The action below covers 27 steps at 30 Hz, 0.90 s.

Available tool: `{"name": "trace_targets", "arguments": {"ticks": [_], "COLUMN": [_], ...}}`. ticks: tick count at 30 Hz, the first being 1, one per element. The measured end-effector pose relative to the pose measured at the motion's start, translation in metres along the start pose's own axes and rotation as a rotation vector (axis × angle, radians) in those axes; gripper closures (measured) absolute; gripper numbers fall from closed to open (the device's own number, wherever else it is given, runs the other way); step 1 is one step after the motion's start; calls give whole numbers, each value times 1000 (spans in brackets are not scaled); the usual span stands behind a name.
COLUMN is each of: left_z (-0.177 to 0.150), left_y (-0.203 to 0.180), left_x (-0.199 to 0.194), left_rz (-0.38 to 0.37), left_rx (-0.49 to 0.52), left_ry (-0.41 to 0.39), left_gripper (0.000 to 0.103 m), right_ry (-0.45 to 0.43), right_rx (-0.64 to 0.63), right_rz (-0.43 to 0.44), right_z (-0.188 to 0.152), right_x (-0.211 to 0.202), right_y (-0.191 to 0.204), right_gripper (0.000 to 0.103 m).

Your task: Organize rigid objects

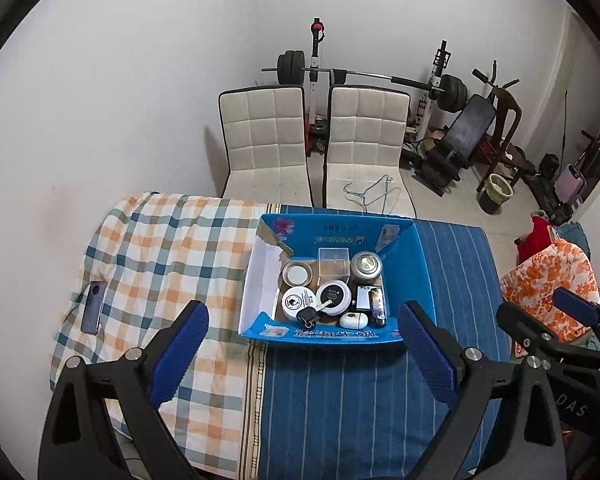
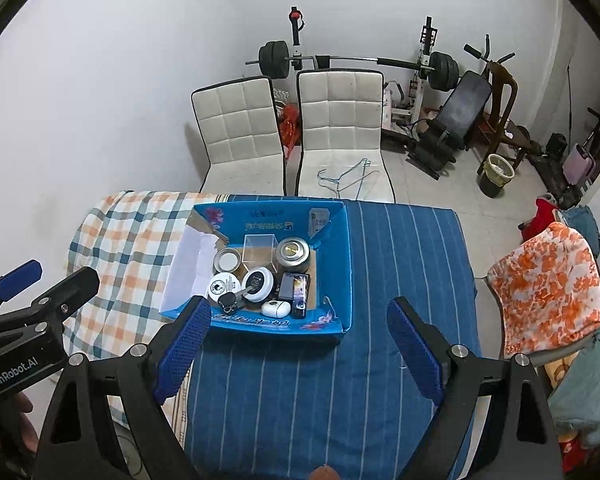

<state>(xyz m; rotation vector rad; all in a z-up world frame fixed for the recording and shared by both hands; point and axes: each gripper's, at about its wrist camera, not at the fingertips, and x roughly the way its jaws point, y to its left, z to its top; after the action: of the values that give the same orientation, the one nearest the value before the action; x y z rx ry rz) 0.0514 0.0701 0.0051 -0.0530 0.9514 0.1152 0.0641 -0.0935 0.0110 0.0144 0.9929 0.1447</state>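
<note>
Lying across the striped blue surface [image 1: 340,400], beside a checked cloth [image 1: 160,248] carrying a phone [image 1: 93,307]. Sitting in the blue box [image 2: 340,264]: tins, car key [image 1: 309,315], white case [image 1: 353,320], all packed together. Hovering near the box's front edge, left gripper [image 1: 300,356] and right gripper [image 2: 300,352], both spread wide and gripping nothing.

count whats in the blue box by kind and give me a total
Inside the blue box:
round tins or jars: 4, namely the white-lid jar, silver can, white tin, black-rimmed tin
clear cube box: 1
car key: 1
white earbud case: 1
dark rectangular items: 2, hard to identify
Total: 9
</note>
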Motion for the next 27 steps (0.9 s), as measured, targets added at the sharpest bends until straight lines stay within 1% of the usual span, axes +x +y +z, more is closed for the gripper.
{"name": "trace_targets", "arguments": {"ticks": [7, 18, 27], "left_z": [-6, -8, -8], "left_y": [1, 1, 7], "left_x": [0, -1, -3], "left_rz": [-3, 0, -2], "left_rx": [-11, -16, -5], "left_ry": [3, 6, 0], "left_gripper": [6, 6, 6], "right_ry": [-25, -28, -41], "right_rx": [4, -7, -7], "right_rz": [-33, -32, -55], "right_z": [3, 2, -3], "right_x": [-7, -10, -13], "right_y": [-5, -3, -1], "right_gripper": [11, 11, 11]}}
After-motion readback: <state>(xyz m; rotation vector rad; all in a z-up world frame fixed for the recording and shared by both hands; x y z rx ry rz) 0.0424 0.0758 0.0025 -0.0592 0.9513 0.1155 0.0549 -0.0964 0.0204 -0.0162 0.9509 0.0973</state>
